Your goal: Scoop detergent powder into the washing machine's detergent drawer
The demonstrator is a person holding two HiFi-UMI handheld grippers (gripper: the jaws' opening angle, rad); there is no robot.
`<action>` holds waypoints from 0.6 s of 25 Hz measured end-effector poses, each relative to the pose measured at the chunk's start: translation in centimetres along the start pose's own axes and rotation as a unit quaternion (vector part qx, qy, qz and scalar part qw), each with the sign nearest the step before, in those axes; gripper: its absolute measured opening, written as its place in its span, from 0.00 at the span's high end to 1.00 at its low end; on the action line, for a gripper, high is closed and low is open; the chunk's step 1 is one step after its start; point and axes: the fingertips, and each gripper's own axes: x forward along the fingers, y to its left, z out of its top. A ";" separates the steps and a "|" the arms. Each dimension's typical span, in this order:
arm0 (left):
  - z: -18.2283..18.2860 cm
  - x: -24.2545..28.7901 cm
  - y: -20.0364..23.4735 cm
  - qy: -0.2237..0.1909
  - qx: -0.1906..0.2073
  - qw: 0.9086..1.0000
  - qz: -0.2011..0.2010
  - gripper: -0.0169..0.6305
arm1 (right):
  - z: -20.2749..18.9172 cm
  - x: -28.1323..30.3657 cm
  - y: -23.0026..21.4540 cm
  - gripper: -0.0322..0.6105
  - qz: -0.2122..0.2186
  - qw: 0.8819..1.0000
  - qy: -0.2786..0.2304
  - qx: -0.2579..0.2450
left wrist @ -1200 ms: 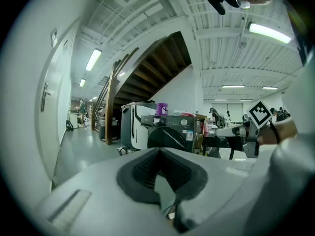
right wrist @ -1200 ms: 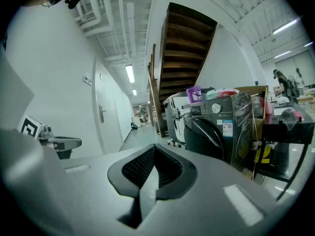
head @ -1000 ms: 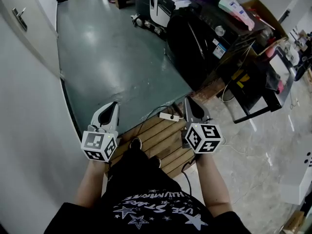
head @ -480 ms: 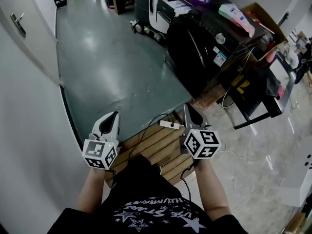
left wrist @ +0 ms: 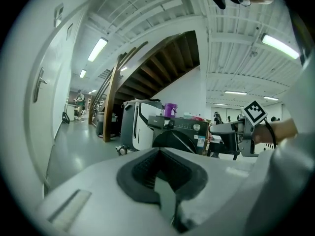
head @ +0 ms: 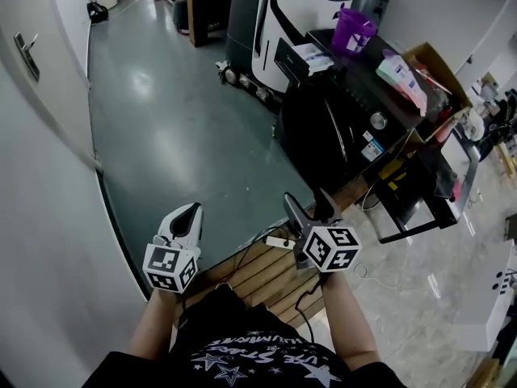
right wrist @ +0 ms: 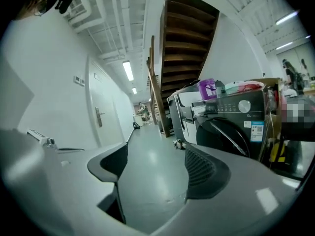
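Left gripper view: left tongs (left wrist: 160, 168) pressed together, right tongs (left wrist: 215, 129) beyond, just spread, empty.

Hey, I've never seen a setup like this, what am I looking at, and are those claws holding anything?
A person carries two grippers, one per side; the patterned cubes are part of them. The head view comes from a camera on the person's head; each gripper view comes from a camera riding on that gripper. The left gripper is shut and empty. The right gripper has just been opening its jaws, with nothing between them. Ahead stands a black washing machine with a purple container on top.
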 end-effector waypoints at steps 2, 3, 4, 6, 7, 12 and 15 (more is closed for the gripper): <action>2.1 -0.2 2.3 0.003 0.003 1.000 -0.005 0.97 | 2.3 1.1 1.6 0.31 -0.001 1.000 0.000 0.002; 3.2 -0.3 3.3 0.002 0.007 1.000 -0.006 0.97 | 3.3 1.7 2.1 0.30 -0.004 1.000 -0.002 -0.002; 4.2 -0.4 4.3 0.001 0.010 1.000 -0.005 0.97 | 4.3 2.1 2.3 0.29 -0.009 1.000 -0.004 -0.004; 5.7 -0.4 5.8 -0.003 0.008 1.000 -0.003 0.97 | 5.9 2.9 2.2 0.27 -0.020 1.000 -0.008 -0.002; 6.2 -0.3 6.2 -0.003 0.004 1.000 -0.003 0.97 | 6.5 3.2 1.9 0.27 -0.026 1.000 -0.009 0.000; 7.0 1.5 7.5 0.008 0.005 1.000 -0.022 0.97 | 8.8 4.9 0.2 0.27 -0.054 0.998 -0.018 0.000; 8.1 3.9 8.1 0.006 0.014 0.999 -0.038 0.97 | 9.8 6.5 -1.4 0.27 -0.069 0.997 -0.024 0.011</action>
